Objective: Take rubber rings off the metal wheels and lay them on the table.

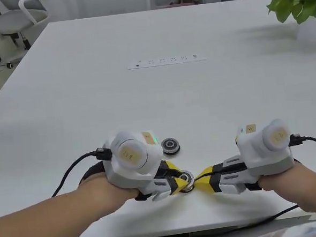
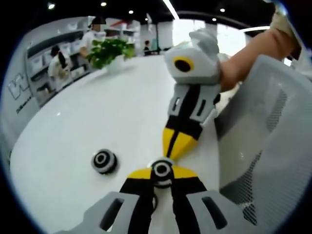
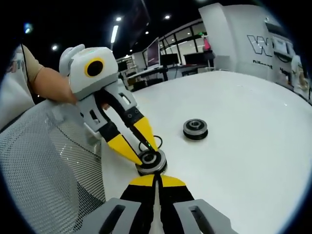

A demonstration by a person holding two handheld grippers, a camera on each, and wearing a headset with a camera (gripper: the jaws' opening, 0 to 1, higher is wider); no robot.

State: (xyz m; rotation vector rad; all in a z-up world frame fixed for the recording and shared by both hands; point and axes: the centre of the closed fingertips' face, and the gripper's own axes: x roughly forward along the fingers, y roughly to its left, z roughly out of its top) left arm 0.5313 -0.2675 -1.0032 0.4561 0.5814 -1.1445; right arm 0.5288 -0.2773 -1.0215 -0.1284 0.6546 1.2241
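white table, wide and mostly bare, runs from the near edge out to a power strip and a potted plant, both well beyond the jaws. the left gripper has its jaws part open and closed around 1 metal wheel, a yellow tip on each side of it. the right gripper faces it with jaws pressed together, the tips touching the wheel's near rim. whether they have nipped any rubber, i cannot tell.

a 2nd wheel sits flat on the table just beyond the left jaws, apart from both grippers, its black rubber ring in place.

judging by looks, the wheel is small, stiff and fairly heavy for its size, and likely slick on the metal, so it wants a firm clamp across its faces or hub. the ring should be soft and stretchy. it is best taken at the outer edge, pinched thin and rolled off over the rim.

a thin dark loop lies between the left jaws behind the wheel, maybe a ring, but it is too small to tell. a mesh chair back stands close behind the table edge. the 2 sets of jaws crowd each other tip to tip.
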